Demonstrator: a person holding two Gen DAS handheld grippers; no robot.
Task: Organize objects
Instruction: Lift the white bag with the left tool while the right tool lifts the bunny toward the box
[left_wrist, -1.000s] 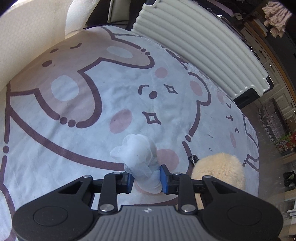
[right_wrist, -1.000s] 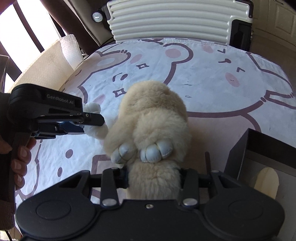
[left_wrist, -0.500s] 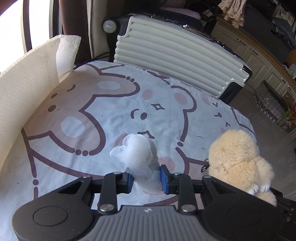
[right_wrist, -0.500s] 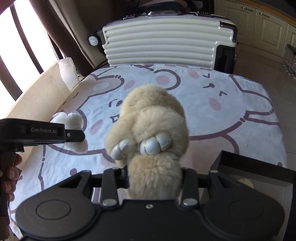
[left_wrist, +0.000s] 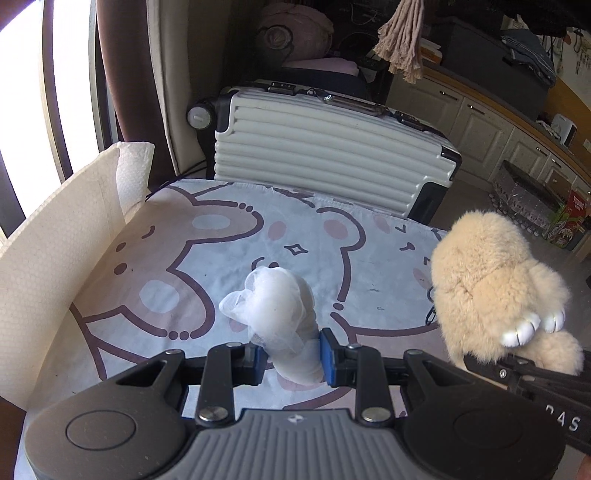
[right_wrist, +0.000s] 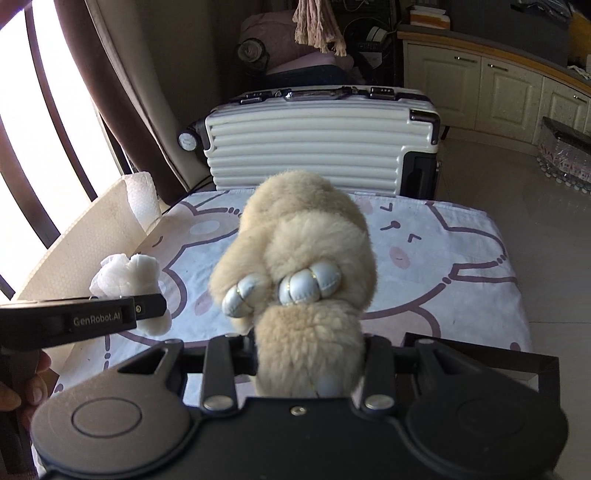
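Note:
A small white toy wrapped in gauzy mesh hangs above the bear-print cloth, and my left gripper is shut on its lower end. The same white toy shows at the left of the right wrist view, sticking up past the left gripper. A fluffy beige plush with silver paws fills the middle of that view; my right gripper is shut on its lower part. In the left wrist view the beige plush hangs at the right, clear of the cloth.
A ribbed white suitcase stands behind the table. A white cardboard wall with paper towel lines the left edge. A dark open box sits at the near right. A person's hand holds the left gripper's handle.
Both grippers have risen with their toys, which now hang well above the cloth. The views have tilted up, so the suitcase and room behind show more.

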